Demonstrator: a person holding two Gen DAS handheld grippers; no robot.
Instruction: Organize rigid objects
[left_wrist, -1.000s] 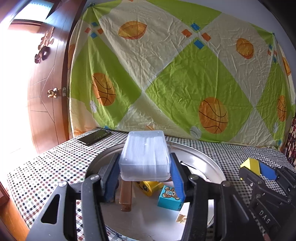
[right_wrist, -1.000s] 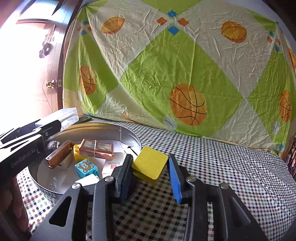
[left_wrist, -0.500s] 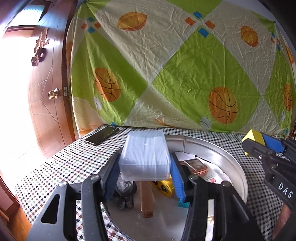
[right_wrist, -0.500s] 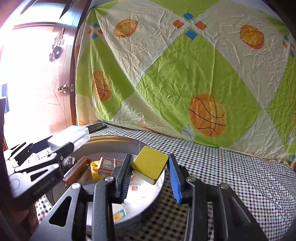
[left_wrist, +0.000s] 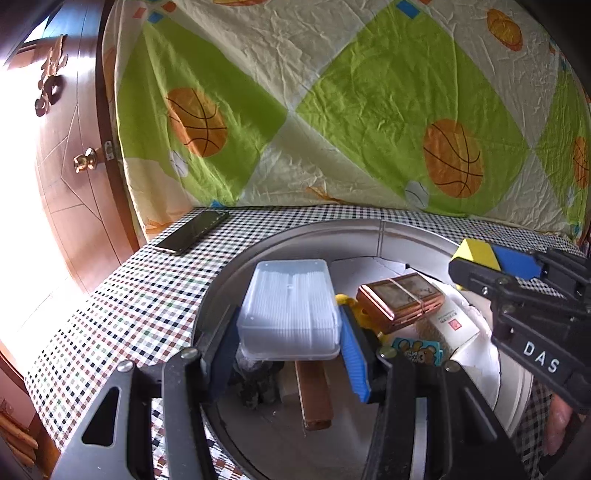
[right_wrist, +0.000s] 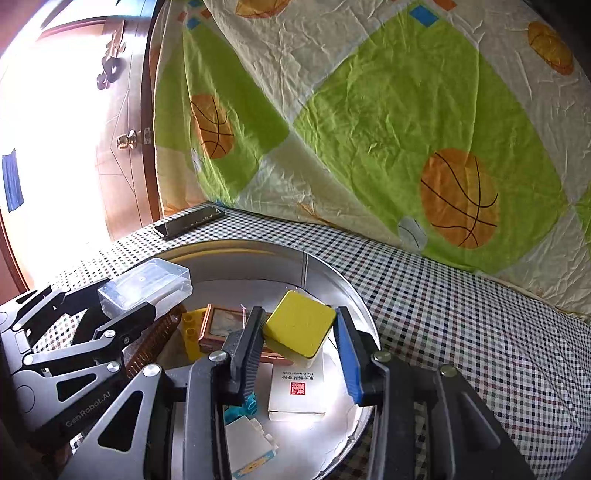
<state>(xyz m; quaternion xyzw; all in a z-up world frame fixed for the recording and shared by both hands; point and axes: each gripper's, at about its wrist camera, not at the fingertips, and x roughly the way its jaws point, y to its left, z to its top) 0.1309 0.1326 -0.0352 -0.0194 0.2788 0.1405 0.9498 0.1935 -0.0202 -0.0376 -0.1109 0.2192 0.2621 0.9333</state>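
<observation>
Two grippers had been carried over the metal tray (right_wrist: 332, 273): left gripper (left_wrist: 291, 347) clamped on clear box (left_wrist: 290, 306), right gripper (right_wrist: 299, 347) on yellow block (right_wrist: 297, 323).

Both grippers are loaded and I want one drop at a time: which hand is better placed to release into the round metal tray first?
Left: its clear plastic box hangs well inside the metal tray.

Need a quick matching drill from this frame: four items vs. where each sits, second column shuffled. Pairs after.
1. clear box
2. yellow block
3. phone
4. white carton

A. lying flat in the metal tray
B. on the checked cloth, outside the tray
C. held in the right gripper
D. held in the left gripper

Pairs: 1-D, 2-C, 3-B, 4-A
</observation>
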